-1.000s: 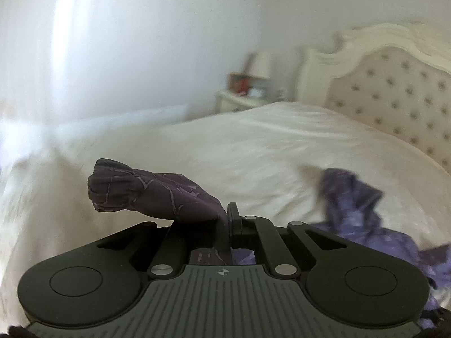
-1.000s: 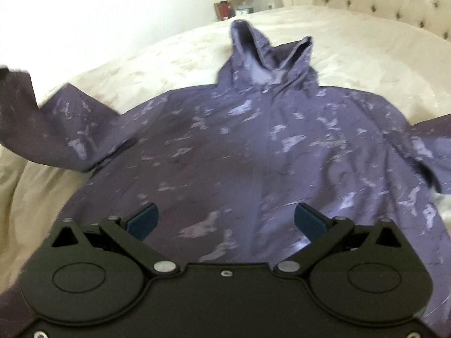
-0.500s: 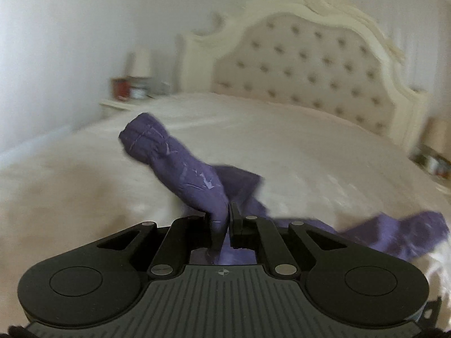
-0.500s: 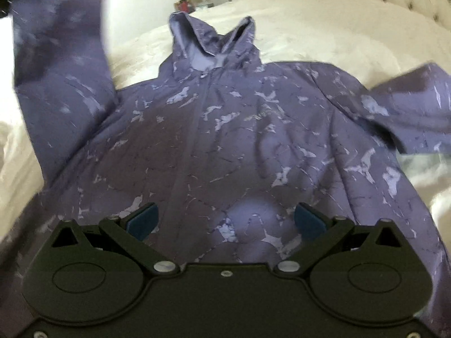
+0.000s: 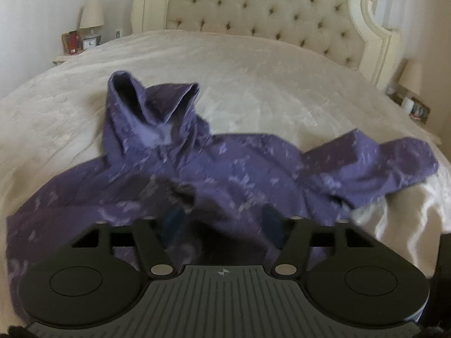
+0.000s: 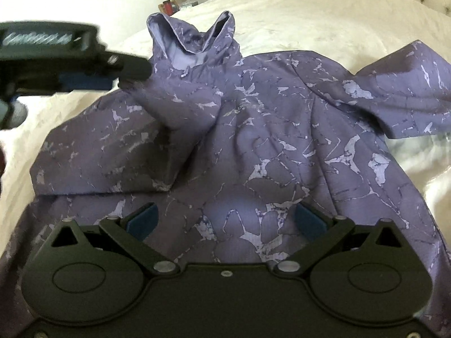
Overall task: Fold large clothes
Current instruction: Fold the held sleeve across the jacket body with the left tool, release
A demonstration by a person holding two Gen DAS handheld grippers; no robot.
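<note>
A purple patterned hoodie (image 5: 253, 169) (image 6: 282, 140) lies front up on the cream bed (image 5: 253, 64), hood (image 5: 149, 107) toward the headboard. Its left sleeve (image 6: 169, 107) is folded across the chest, and the dark cuff (image 5: 180, 191) lies just ahead of my left gripper (image 5: 222, 219). That gripper's jaws are opening and the pads press on nothing. In the right wrist view the left gripper (image 6: 124, 70) hangs over the sleeve's end. My right gripper (image 6: 225, 218) is open low over the hoodie's lower body. The other sleeve (image 6: 408, 84) (image 5: 380, 163) sticks out to the right.
A tufted cream headboard (image 5: 267, 8) stands behind the bed. A nightstand with a lamp (image 5: 91, 14), a clock and a red item is at the back left. Another lamp (image 5: 410, 79) stands at the right. Bare bedspread surrounds the hoodie.
My left gripper swung the sleeve from out at the side over onto the hoodie's chest, came down and opened, letting the cuff go. The right gripper shifted a little and stayed open.
</note>
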